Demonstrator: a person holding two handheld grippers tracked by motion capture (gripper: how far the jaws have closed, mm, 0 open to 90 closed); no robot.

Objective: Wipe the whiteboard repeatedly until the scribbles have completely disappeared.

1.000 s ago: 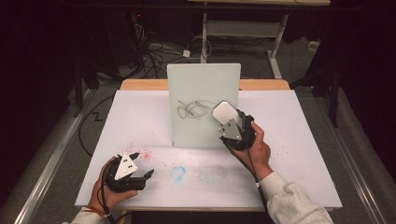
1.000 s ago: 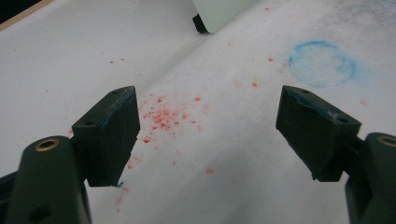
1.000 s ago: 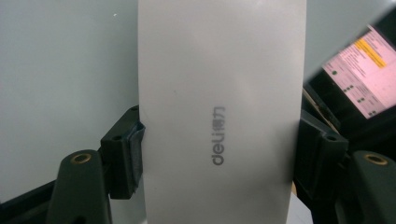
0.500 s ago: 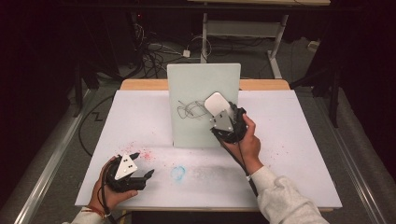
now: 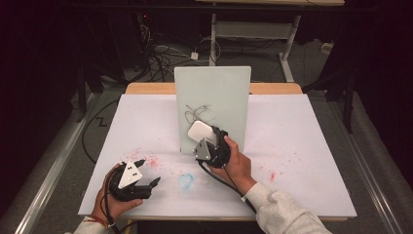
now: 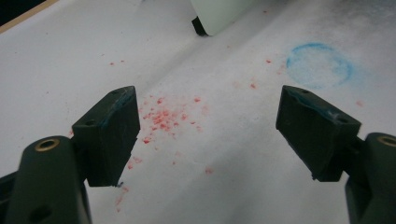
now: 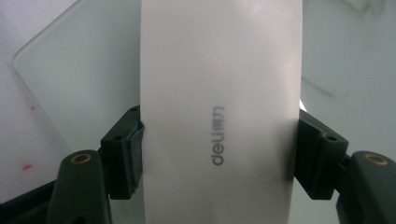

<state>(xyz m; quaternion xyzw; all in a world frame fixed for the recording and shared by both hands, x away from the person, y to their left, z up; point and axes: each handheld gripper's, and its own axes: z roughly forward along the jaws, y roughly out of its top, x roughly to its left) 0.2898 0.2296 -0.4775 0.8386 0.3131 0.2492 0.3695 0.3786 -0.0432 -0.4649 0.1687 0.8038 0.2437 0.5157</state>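
A pale board (image 5: 214, 92) stands upright at the middle of the table, with a grey scribble (image 5: 197, 113) on its face. My right gripper (image 5: 204, 140) is shut on a white eraser (image 5: 200, 130), held in front of the board's lower left, just below the scribble. In the right gripper view the eraser (image 7: 219, 107), marked "deli", is clamped between both pads of my right gripper (image 7: 219, 158), with the board (image 7: 79, 70) right behind it. My left gripper (image 5: 149, 170) rests near the front left edge. Its jaws (image 6: 210, 130) stand wide open over the sheet, nothing between them.
A white sheet (image 5: 311, 126) covers the table, with red specks (image 5: 151, 161) beside the left gripper, more red marks (image 5: 272, 174) at the right and a blue ring (image 5: 185, 180) in front. Cables (image 5: 165, 53) and a metal frame (image 5: 253, 29) lie on the floor behind.
My right hand has carried the eraser left and down across the board's face, from its right side to its lower left. The left gripper has not moved.
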